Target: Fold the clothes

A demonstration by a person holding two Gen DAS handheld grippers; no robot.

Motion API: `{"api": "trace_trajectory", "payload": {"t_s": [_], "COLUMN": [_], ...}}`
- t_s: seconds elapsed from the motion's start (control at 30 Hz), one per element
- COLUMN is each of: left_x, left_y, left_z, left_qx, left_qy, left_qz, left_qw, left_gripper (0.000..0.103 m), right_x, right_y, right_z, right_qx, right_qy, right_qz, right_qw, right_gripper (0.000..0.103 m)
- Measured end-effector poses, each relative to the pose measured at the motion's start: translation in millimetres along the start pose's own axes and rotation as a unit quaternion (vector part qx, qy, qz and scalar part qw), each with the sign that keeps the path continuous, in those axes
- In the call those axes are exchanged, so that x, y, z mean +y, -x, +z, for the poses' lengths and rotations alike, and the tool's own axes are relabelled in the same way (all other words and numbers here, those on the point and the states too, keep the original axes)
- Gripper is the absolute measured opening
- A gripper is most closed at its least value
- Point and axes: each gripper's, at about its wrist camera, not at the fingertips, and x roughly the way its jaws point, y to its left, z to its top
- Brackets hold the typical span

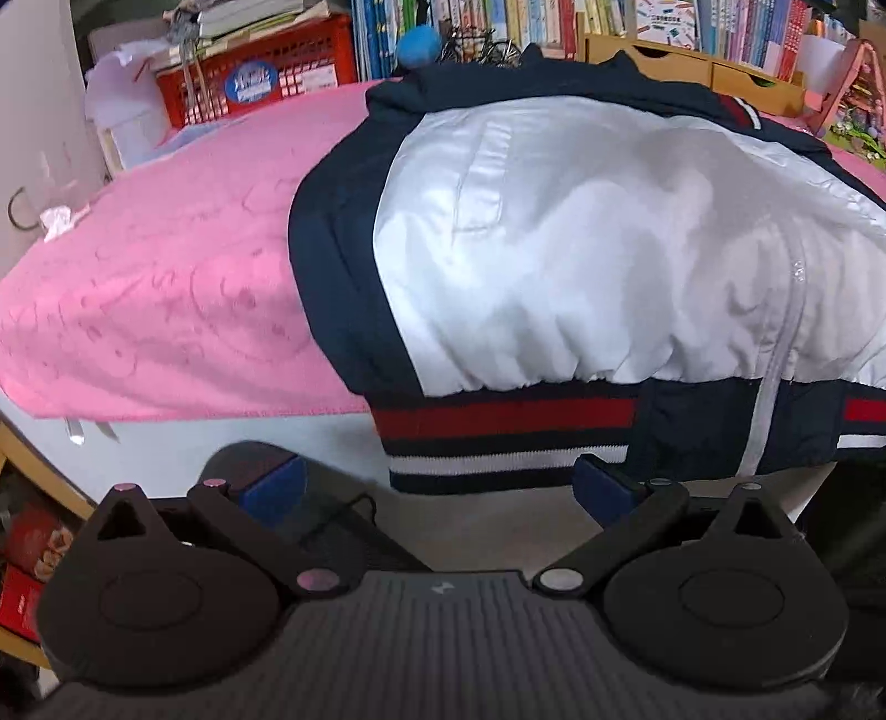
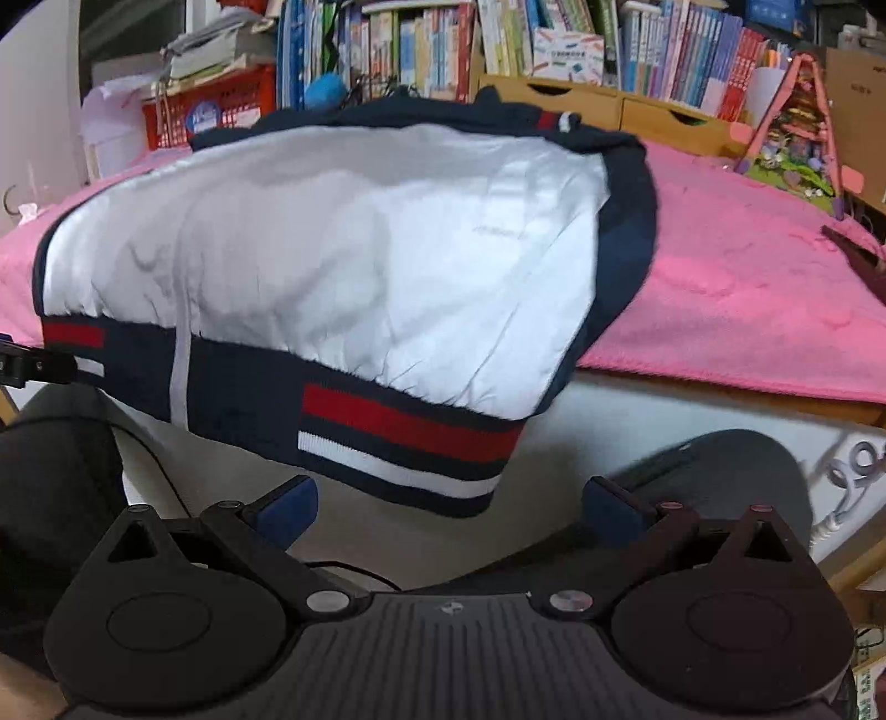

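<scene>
A jacket [image 1: 581, 249] with a white body, navy sleeves and a red, white and navy striped hem [image 1: 498, 437] lies spread on a pink towel [image 1: 166, 288] covering the table. Its hem hangs over the table's front edge. My left gripper [image 1: 440, 487] stands open just below the left part of the hem, touching nothing. In the right wrist view the same jacket [image 2: 360, 249] fills the middle, and its hem [image 2: 398, 443] droops at the right corner. My right gripper [image 2: 451, 507] is open just under that corner, with nothing between its fingers.
Behind the table stand a red basket [image 1: 260, 77], rows of books [image 2: 664, 50], a wooden drawer box [image 1: 692, 66] and a pink toy house [image 2: 792, 127]. A dark pointed object [image 2: 858, 260] lies on the towel at right. A dark rounded seat [image 2: 720, 476] sits below the table edge.
</scene>
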Motion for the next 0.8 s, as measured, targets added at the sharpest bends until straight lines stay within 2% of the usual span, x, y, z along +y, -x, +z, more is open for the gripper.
{"api": "trace_trajectory", "payload": {"t_s": [0.13, 0.2, 0.23, 0.27, 0.3, 0.37, 0.47, 0.57, 0.7, 0.8], "left_x": [-0.1, -2.0, -2.9, -3.6, -4.8, -7.6, -16.8, -27.6, -36.6, -45.0], "left_y": [-0.3, 0.6, 0.4, 0.2, 1.0, 3.1, 9.3, 15.7, 29.7, 39.5], "left_z": [-2.3, -3.1, -2.3, -1.4, -1.3, -1.9, -4.6, -7.1, -10.8, -14.7], "left_qx": [0.003, 0.001, -0.001, -0.002, -0.004, -0.012, -0.030, -0.047, -0.075, -0.097], "left_qy": [0.002, 0.000, -0.002, -0.004, -0.008, -0.019, -0.048, -0.079, -0.112, -0.138], "left_qz": [-0.002, -0.003, -0.003, -0.003, -0.005, -0.017, -0.035, -0.034, -0.037, -0.039], "left_qw": [1.0000, 1.0000, 1.0000, 1.0000, 0.9999, 0.9996, 0.9978, 0.9952, 0.9902, 0.9850], "left_gripper": [0.103, 0.103, 0.103, 0.103, 0.103, 0.103, 0.103, 0.103, 0.103, 0.103], "right_x": [3.7, 5.6, 6.5, 7.5, 8.5, 9.1, 11.4, 13.0, 12.0, 10.5], "right_y": [-12.6, -18.9, -22.1, -25.2, -26.3, -15.4, 2.4, 21.7, 54.2, 57.8], "right_z": [-3.2, -4.7, -5.5, -6.3, -6.5, -4.4, 0.5, 6.2, 24.9, 49.2], "right_qx": [0.003, 0.004, 0.005, 0.006, 0.007, 0.003, -0.010, -0.030, -0.078, -0.106], "right_qy": [0.001, 0.002, 0.002, 0.002, 0.000, -0.011, -0.010, -0.013, -0.037, -0.036], "right_qz": [0.004, 0.007, 0.008, 0.009, 0.008, 0.007, 0.010, 0.016, 0.044, 0.054], "right_qw": [1.000, 1.000, 1.000, 1.000, 1.000, 1.000, 1.000, 0.999, 0.995, 0.992], "right_gripper": [0.102, 0.096, 0.076, 0.038, 0.026, 0.019, 0.018, 0.016, 0.013, 0.013]}}
